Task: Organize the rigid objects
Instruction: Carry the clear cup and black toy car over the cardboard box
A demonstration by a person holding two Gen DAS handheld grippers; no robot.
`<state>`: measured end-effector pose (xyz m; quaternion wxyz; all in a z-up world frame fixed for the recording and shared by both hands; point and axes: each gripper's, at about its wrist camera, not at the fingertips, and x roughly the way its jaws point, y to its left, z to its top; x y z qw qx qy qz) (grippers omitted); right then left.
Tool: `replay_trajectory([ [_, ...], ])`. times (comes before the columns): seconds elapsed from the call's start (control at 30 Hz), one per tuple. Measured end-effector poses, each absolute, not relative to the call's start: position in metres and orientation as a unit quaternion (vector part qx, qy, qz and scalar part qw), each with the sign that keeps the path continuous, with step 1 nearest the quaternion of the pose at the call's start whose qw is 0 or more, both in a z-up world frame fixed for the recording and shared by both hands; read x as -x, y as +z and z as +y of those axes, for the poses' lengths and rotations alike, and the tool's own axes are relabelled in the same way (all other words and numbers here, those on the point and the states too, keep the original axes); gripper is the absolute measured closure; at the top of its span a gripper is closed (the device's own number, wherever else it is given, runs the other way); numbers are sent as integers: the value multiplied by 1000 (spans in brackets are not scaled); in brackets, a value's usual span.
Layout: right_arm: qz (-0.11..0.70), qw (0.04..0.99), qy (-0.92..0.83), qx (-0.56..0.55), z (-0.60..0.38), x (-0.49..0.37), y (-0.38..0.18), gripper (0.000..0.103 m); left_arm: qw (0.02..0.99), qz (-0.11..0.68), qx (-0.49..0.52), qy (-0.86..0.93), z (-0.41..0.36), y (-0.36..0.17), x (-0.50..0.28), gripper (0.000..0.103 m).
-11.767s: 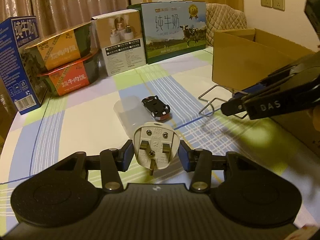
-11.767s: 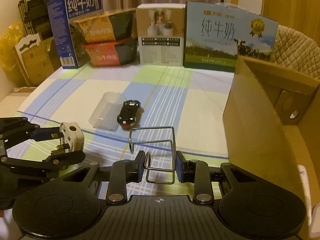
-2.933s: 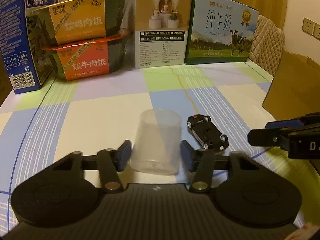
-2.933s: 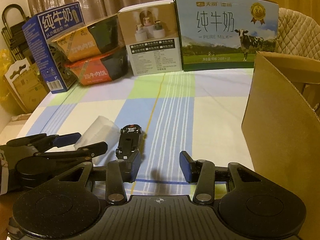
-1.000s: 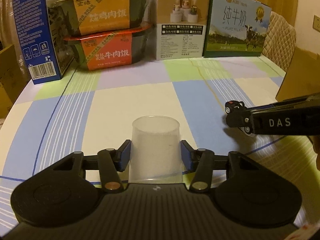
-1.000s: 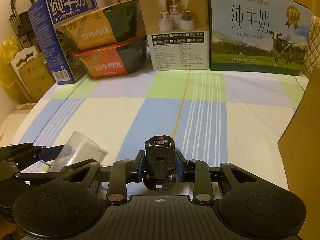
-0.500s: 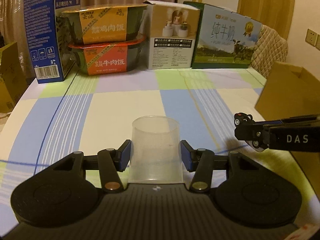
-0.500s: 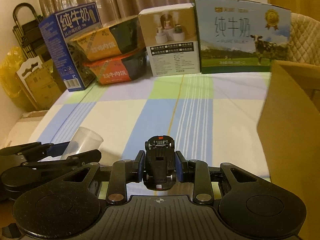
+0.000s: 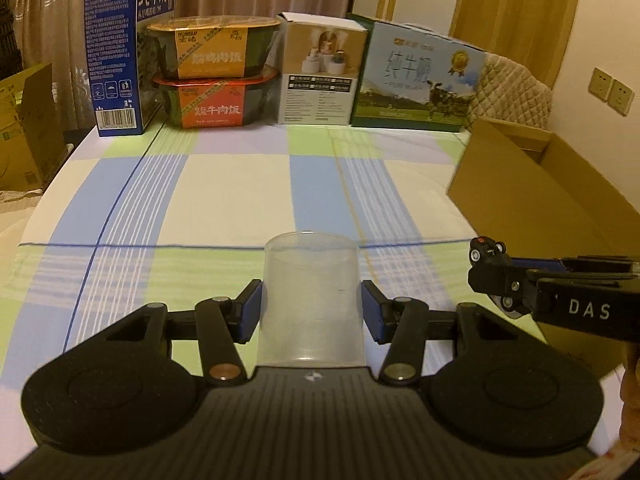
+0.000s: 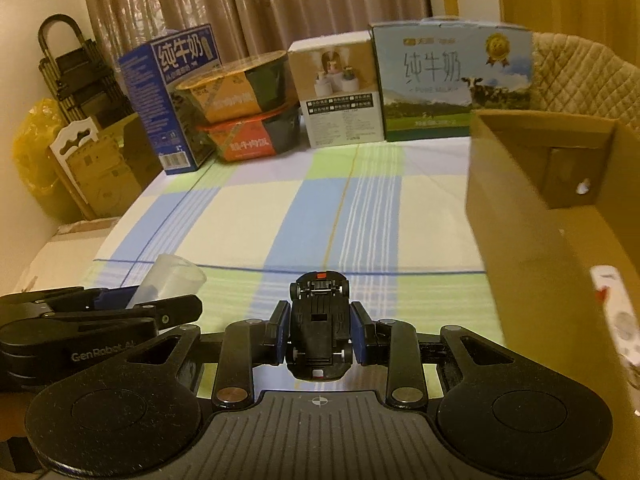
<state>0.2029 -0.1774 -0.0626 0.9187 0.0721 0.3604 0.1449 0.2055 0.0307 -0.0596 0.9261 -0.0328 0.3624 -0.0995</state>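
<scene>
- Checked tablecloth [image 9: 240, 200] in blue, green and cream fills the middle of both wrist views, and no loose item shows on it now.
- Left gripper [image 9: 312, 312] is clenched on the translucent plastic cup [image 9: 311, 296], blue pads against its sides, rim pointing away from the camera.
- Right gripper [image 10: 319, 326] is clamped on the black toy car [image 10: 319, 328], underside up, nose pointing forward.
- Compared with a second ago, both loads sit higher above the cloth and have swung toward the open cardboard box [image 10: 532, 184], which lies ahead and to the right of the right gripper.
- That suggests the pickup is finished and the carry to the box is in progress; both items probably go in next.
- Far beyond both grippers, milk cartons [image 9: 416, 76] and stacked meal bowls [image 9: 214, 76] line the table's back edge.
</scene>
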Motion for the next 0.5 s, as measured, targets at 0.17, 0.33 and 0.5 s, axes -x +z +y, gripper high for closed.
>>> replay_trajectory([
  [0.17,352,923,133,-79,-189,-165,-43,75,928,359,35,-98,20,-39,-168,56],
  [0.33,335,929,132,-82,-197,-125,-19,75,930,351,36,-102,6,-19,-134,56],
  [0.5,320,935,127,-88,-208,-93,1,75,933,344,36,-104,-9,-1,-105,56],
])
